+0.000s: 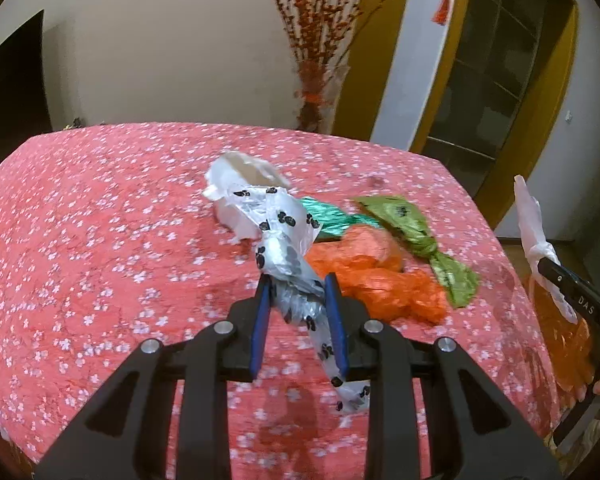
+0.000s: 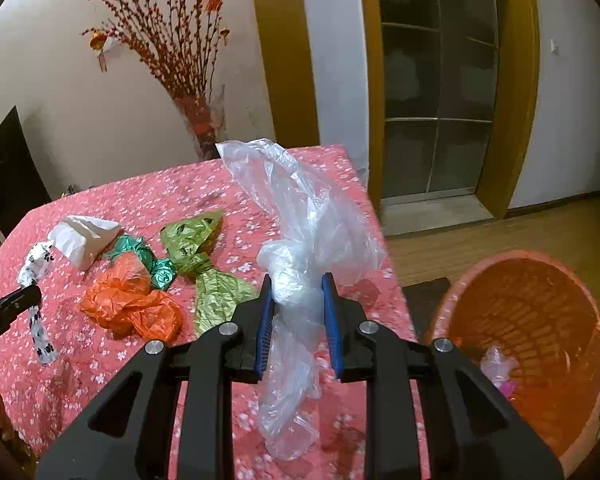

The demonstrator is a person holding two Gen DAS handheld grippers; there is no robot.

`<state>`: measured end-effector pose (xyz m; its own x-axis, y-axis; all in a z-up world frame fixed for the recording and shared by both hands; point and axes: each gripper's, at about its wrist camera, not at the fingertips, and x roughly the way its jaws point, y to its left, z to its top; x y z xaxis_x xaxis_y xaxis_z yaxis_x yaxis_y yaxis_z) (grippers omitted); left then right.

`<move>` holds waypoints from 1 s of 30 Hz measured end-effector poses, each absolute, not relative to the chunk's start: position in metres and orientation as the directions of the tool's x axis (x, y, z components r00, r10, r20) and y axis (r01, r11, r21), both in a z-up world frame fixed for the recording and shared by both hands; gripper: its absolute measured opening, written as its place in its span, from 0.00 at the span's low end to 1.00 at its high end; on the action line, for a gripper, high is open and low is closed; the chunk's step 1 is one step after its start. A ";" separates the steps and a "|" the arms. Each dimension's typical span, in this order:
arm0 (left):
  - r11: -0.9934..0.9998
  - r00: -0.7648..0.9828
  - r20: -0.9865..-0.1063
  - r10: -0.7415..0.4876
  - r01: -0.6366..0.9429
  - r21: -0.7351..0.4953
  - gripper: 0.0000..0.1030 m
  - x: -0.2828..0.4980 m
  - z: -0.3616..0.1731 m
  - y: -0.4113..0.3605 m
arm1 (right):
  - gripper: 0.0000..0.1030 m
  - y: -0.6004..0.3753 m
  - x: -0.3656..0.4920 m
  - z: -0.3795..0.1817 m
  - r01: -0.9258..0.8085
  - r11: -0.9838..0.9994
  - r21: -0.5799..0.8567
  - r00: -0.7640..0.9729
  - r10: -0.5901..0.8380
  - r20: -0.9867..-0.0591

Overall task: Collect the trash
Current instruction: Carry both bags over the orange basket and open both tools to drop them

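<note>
Trash bags are clamped in both grippers' fingers: the paw-print bag (image 1: 290, 280) in the left gripper (image 1: 298, 312), the clear bag (image 2: 300, 240) in the right gripper (image 2: 299, 308); each is best carried over the orange basket (image 2: 580, 320) before release.

The left tool (image 1: 298, 284) is pointing down and away, its blue pads clamping a paw-print bag (image 1: 288, 276). To its right, the right tool (image 2: 298, 284) is likewise tilting downward, pinching a clear bag (image 2: 300, 288).
</note>
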<state>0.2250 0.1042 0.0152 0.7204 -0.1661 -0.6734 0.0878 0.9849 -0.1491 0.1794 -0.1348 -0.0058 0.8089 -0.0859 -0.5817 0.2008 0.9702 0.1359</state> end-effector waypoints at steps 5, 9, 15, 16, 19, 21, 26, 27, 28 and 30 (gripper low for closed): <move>0.980 0.722 -0.662 -0.200 0.134 -0.151 0.27 0.220 0.022 0.082 | 0.23 -0.146 0.159 0.001 0.227 0.964 0.142 0.823 -0.111 -0.557; 0.970 0.717 -0.654 -0.242 0.183 -0.159 0.27 0.216 0.028 0.057 | 0.23 -0.155 0.144 0.005 0.251 0.957 0.147 0.831 -0.135 -0.540; 0.941 0.696 -0.636 -0.334 0.287 -0.181 0.27 0.206 0.039 0.007 | 0.23 -0.175 0.118 0.011 0.306 0.938 0.163 0.838 -0.184 -0.514; 0.936 0.692 -0.633 -0.347 0.301 -0.184 0.27 0.205 0.040 0.000 | 0.23 -0.178 0.115 0.012 0.313 0.936 0.165 0.838 -0.190 -0.512; 0.913 0.672 -0.626 -0.396 0.360 -0.191 0.27 0.200 0.044 -0.032 | 0.23 -0.191 0.099 0.013 0.349 0.921 0.170 0.835 -0.224 -0.502; 0.897 0.655 -0.625 -0.426 0.398 -0.194 0.27 0.196 0.045 -0.053 | 0.23 -0.200 0.091 0.014 0.372 0.912 0.174 0.832 -0.244 -0.498; 0.857 0.610 -0.627 -0.485 0.475 -0.200 0.27 0.187 0.046 -0.103 | 0.23 -0.222 0.071 0.013 0.428 0.884 0.187 0.820 -0.293 -0.492; 0.851 0.602 -0.628 -0.493 0.485 -0.202 0.27 0.187 0.045 -0.110 | 0.23 -0.226 0.067 0.013 0.440 0.878 0.190 0.816 -0.303 -0.492; 0.845 0.595 -0.629 -0.500 0.495 -0.203 0.27 0.187 0.045 -0.119 | 0.23 -0.229 0.064 0.012 0.447 0.874 0.191 0.814 -0.309 -0.492; 0.832 0.582 -0.630 -0.514 0.515 -0.204 0.27 0.185 0.045 -0.134 | 0.23 -0.239 0.057 0.010 0.467 0.863 0.196 0.808 -0.326 -0.491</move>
<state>0.1852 -0.1341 0.0445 0.5818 -0.5142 -0.6302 0.5153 0.8325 -0.2036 0.0568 -0.2385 0.0104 0.8079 -0.3255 -0.4912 0.4666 0.8625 0.1958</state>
